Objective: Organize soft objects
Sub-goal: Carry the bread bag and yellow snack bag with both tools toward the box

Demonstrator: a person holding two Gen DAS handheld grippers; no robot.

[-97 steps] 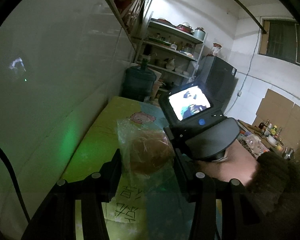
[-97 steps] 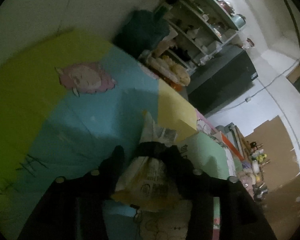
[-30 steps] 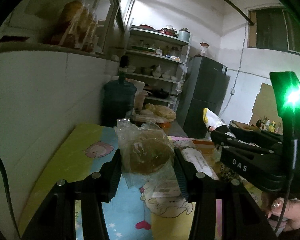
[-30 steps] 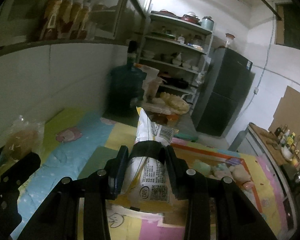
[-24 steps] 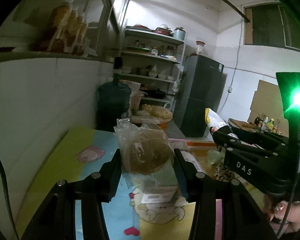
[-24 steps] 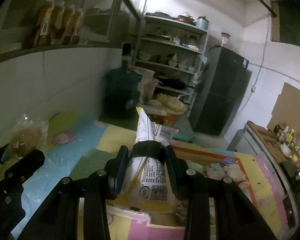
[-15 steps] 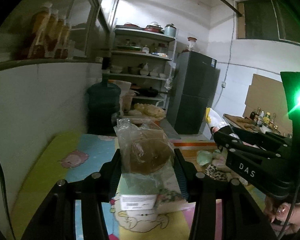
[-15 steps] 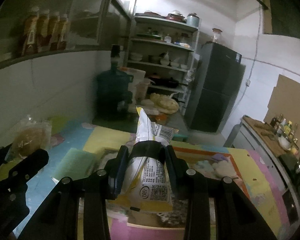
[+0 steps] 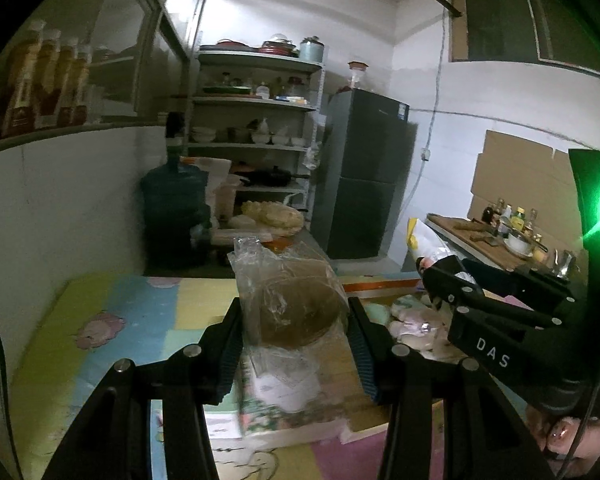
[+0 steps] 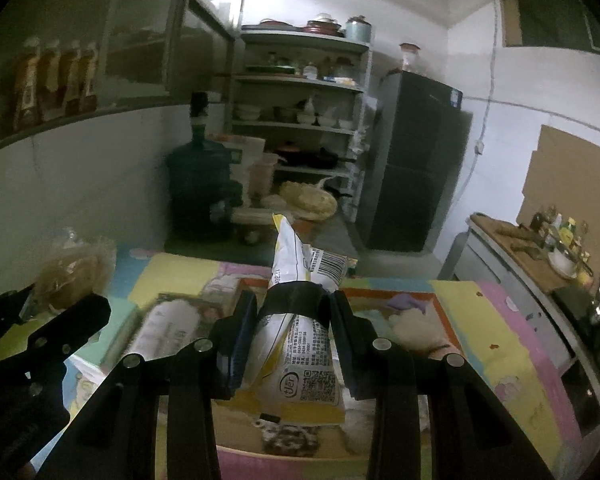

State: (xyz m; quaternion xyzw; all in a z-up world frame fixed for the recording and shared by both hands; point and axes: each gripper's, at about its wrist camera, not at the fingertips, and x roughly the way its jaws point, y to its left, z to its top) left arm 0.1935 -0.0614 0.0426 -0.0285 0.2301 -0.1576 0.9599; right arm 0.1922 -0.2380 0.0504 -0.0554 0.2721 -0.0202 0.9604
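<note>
Claws raised and levelled over the lower-centre box [image 10: 364, 446], left claw [image 9: 294, 344] clamped on bagged bun [image 9: 296, 312], right claw [image 10: 292, 336] on yellow snack packet [image 10: 300, 364], likely ready for dropping in.

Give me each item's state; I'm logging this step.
Left tongs: shut on the bagged bread.
Bagged bread: gripped, held above the cardboard box.
Right tongs: shut on the snack packet.
Snack packet: squeezed, upright.
Cardboard box: open, soft items inside.
</note>
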